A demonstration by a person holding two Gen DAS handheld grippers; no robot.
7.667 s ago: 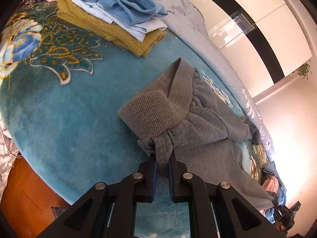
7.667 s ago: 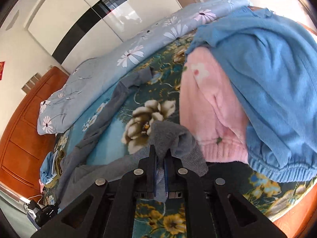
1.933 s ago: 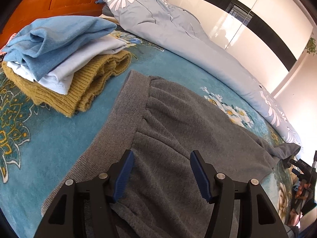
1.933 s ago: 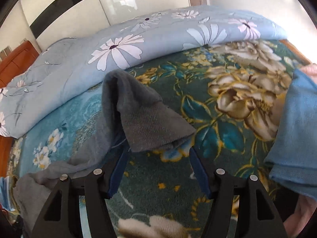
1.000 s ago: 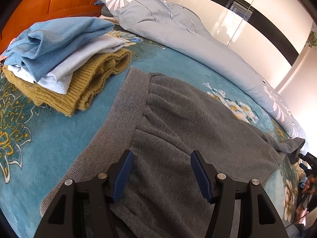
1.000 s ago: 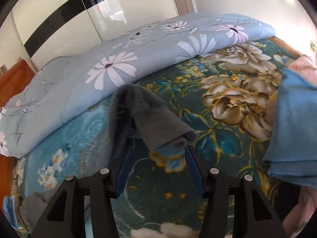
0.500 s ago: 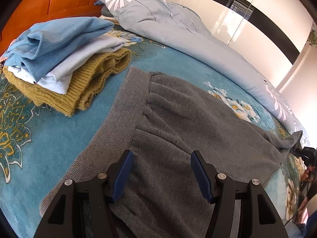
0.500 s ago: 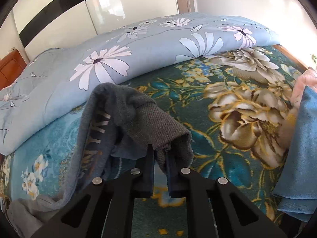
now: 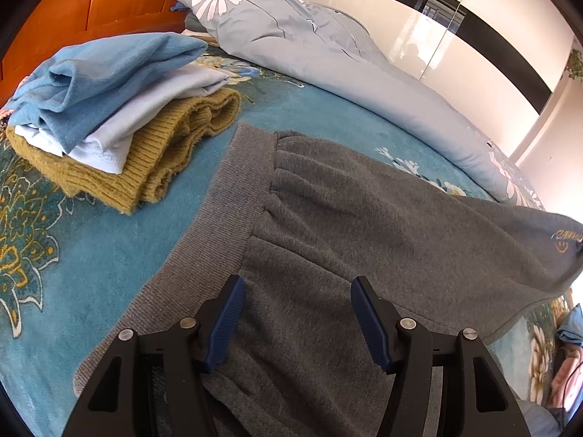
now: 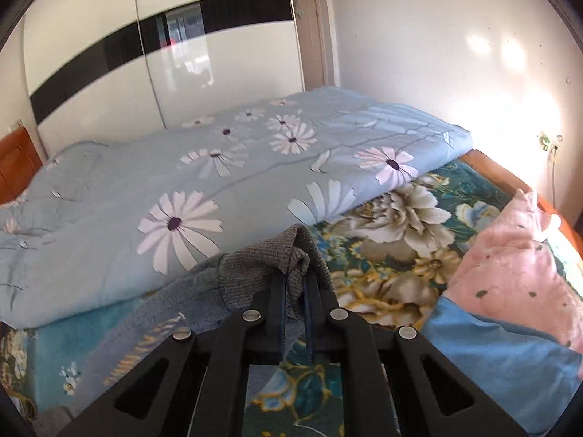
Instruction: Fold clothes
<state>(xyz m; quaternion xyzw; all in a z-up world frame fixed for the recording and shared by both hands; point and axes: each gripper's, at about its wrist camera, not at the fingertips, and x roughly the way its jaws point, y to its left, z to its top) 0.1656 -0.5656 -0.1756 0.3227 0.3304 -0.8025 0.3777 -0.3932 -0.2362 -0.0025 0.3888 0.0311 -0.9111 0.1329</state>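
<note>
Grey sweatpants (image 9: 364, 218) lie on the teal bed blanket (image 9: 91, 240), ribbed waistband to the left. My left gripper (image 9: 297, 313) is open and empty, its jaws spread just above the waist end. The leg end is lifted at the right, showing a small yellow logo (image 9: 566, 238). My right gripper (image 10: 294, 291) is shut on the ribbed grey cuff (image 10: 262, 266) of the pants and holds it raised above the floral blanket (image 10: 382, 255).
A stack of folded clothes (image 9: 120, 109), blue on white on mustard knit, sits left of the waistband. A light blue daisy quilt (image 10: 182, 189) runs along the far side. Pink (image 10: 517, 266) and blue (image 10: 503, 357) garments lie at the right. The wooden headboard (image 9: 91, 0) is behind.
My right gripper closed on the pants cuff and lifted it; the leg end now rises at the right of the left wrist view. My left gripper stayed open over the waist.
</note>
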